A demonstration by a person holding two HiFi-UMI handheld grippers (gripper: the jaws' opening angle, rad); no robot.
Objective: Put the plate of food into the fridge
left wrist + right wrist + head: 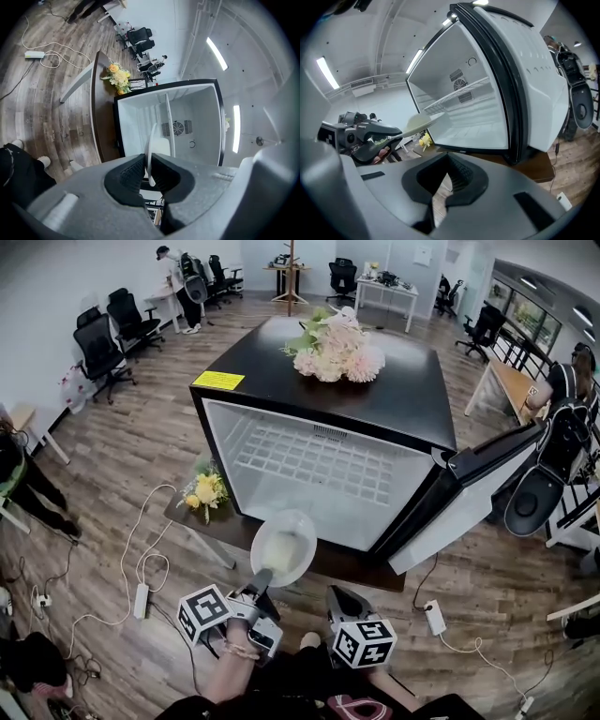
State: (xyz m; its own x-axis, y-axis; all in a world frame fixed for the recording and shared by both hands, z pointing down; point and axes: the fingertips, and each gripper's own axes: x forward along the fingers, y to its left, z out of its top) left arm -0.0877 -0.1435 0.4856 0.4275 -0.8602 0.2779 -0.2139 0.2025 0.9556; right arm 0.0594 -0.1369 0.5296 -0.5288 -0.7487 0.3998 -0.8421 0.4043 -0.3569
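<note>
Just in front of the open fridge (272,371), near its lower lip, the plate of food (284,547) hangs from the left tool (263,577), pinched by its near rim alone. That thin grip could let it tip and spill, or clip the wire shelf (319,460). From what I can see, the left hand reaches forward, angled slightly down. The right tool (339,601) sits beside it, closed and empty.

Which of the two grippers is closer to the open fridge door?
Right. The right gripper hovers empty just short of the lower corner of the fridge door. The left gripper, clamped on the plate, is farther to the left, in front of the fridge opening.
</note>
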